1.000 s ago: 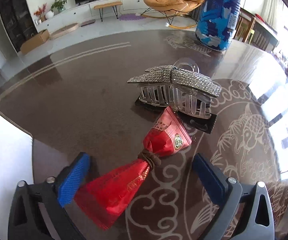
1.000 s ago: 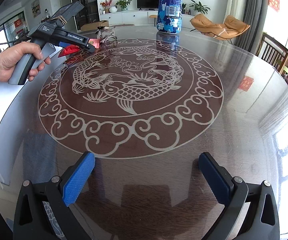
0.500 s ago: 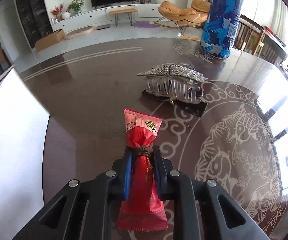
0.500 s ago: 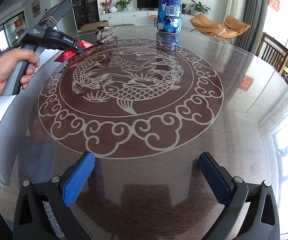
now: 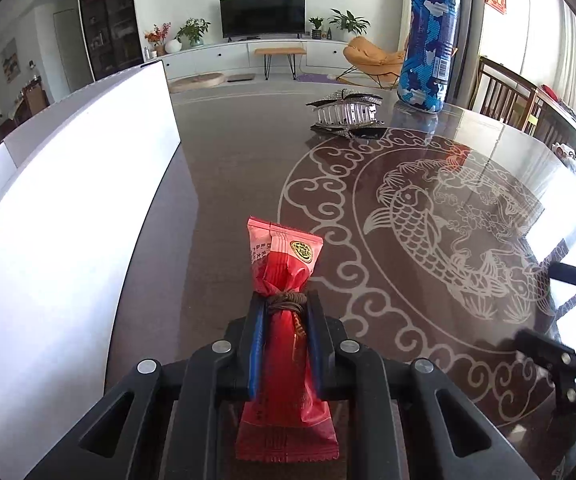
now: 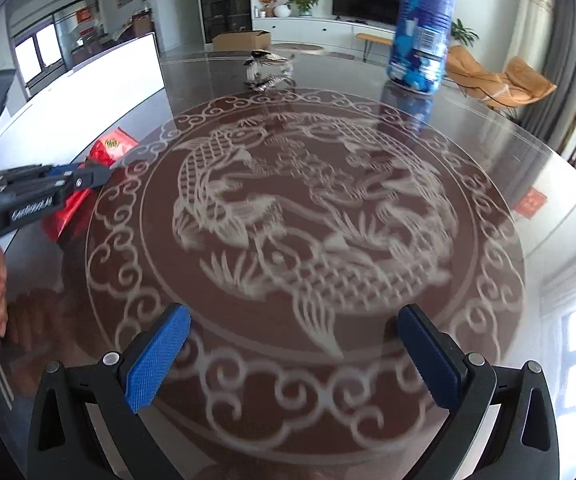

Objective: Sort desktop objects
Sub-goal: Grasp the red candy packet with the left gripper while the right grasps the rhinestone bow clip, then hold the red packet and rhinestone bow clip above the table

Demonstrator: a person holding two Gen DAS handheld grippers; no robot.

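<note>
My left gripper [image 5: 286,312] is shut on a red snack packet [image 5: 286,264], tied at its middle with a brown band, and holds it above the dark round table [image 5: 228,168]. From the right wrist view the left gripper [image 6: 84,176] holds the packet [image 6: 110,148] near the table's left side. A rhinestone hair claw [image 5: 345,110] lies at the far side, and it also shows in the right wrist view [image 6: 268,70]. My right gripper [image 6: 293,352] is open and empty over the near part of the table.
A tall blue patterned can [image 5: 427,44] stands at the back right of the hair claw, seen also in the right wrist view [image 6: 421,28]. A white board [image 5: 68,208] lies along the table's left side. Wooden chairs [image 5: 515,100] stand at the right.
My left gripper shut on the red packet, lifted it and drew back from the hair claw toward the table's near left. My right gripper moved forward over the table, still open.
</note>
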